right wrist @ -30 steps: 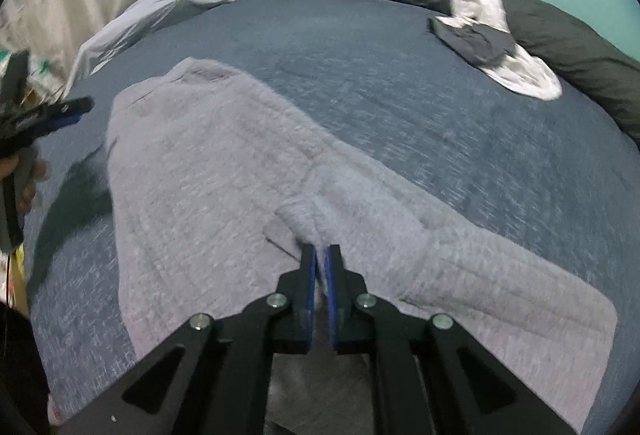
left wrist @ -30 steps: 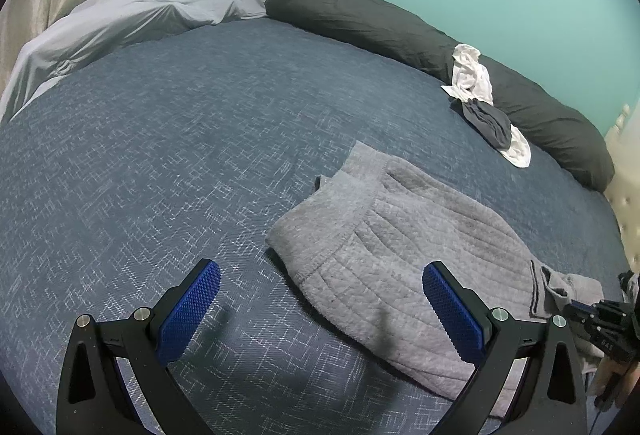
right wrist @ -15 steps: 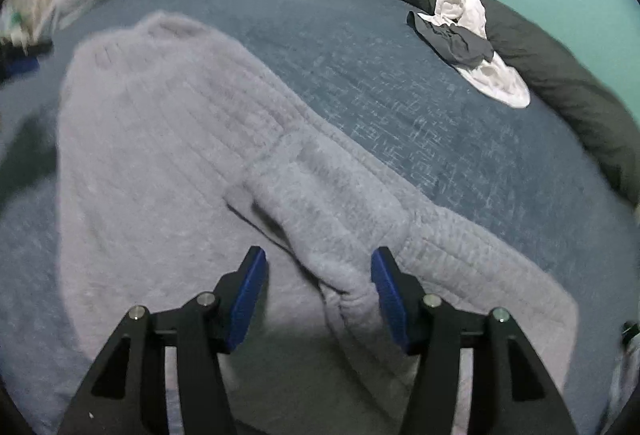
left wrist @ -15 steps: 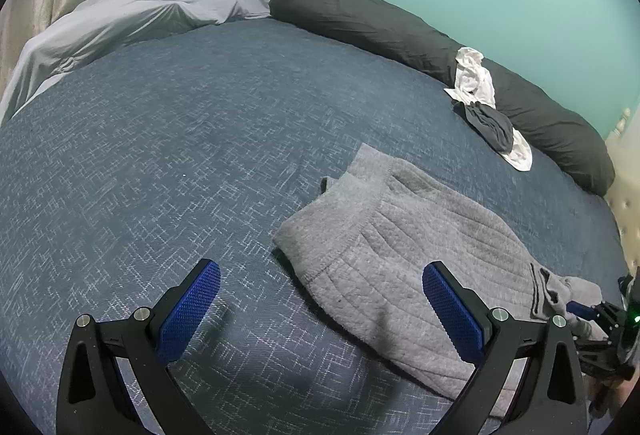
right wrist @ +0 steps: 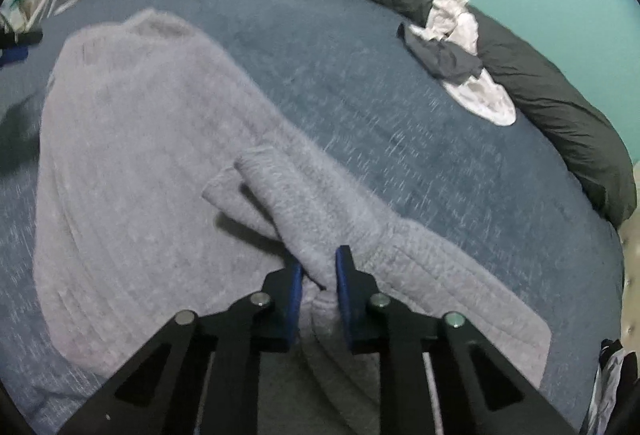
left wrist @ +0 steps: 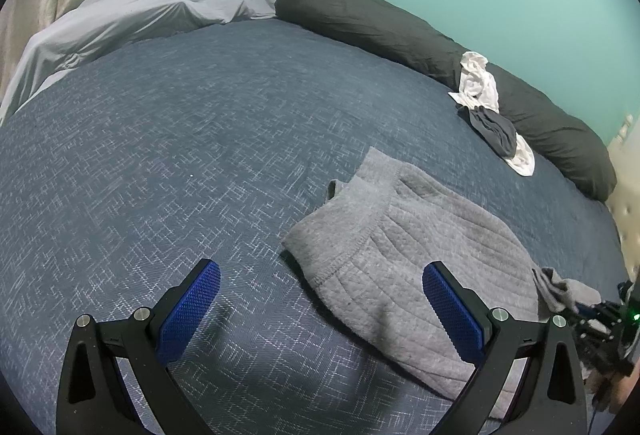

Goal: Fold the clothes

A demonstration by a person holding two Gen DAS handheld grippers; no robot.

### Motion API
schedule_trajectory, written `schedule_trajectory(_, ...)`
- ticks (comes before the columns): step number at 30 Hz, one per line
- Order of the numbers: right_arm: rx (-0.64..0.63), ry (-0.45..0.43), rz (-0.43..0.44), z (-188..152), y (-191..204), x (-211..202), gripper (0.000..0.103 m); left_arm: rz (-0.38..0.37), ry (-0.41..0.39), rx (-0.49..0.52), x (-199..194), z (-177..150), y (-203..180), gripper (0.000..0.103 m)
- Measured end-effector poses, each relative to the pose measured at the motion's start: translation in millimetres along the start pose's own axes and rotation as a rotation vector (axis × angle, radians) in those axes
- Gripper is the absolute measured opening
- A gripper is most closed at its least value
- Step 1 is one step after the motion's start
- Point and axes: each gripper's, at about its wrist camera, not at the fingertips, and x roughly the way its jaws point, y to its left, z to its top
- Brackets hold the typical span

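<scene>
A grey ribbed sweater (left wrist: pixel 404 255) lies spread on the blue bedspread (left wrist: pixel 180 139); it fills the left and middle of the right wrist view (right wrist: pixel 132 175). My left gripper (left wrist: pixel 320 309) is open and empty, held just above the bed with the sweater's near corner between and beyond its fingers. My right gripper (right wrist: pixel 318 271) has its jaws closed to a narrow gap around a raised fold of the sweater's sleeve (right wrist: pixel 288 203), which lies across the body.
A long dark bolster (left wrist: pixel 420 43) runs along the teal wall. A white garment (left wrist: pixel 478 83) and a dark one (left wrist: pixel 494 129) lie against it. A pale grey sheet (left wrist: pixel 132 19) is bunched at the far left. The right gripper shows at the left wrist view's right edge (left wrist: pixel 600 319).
My right gripper opened, letting go of the sweater, then closed in again around a raised fold of the sleeve. My left gripper stayed open and drew back slightly.
</scene>
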Motion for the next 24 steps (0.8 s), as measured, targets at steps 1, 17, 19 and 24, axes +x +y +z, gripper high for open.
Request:
schedule_trajectory(1,0.012,-0.016,0.003,3,-3,-5,0.014,0.001,-0.001,-0.003,0,0,1,0.103)
schedule_trajectory(17,0.178,-0.244,0.158,113,13,-72,0.013,0.014,-0.012,-0.060,-5,5,23,0.103)
schedule_trajectory(19,0.170,-0.262,0.186,132,31,-70,0.013,0.017,-0.013,-0.065,-6,5,26,0.103)
schedule_trajectory(24,0.122,-0.226,0.265,166,96,-43,0.013,0.020,-0.017,-0.092,-8,7,38,0.103)
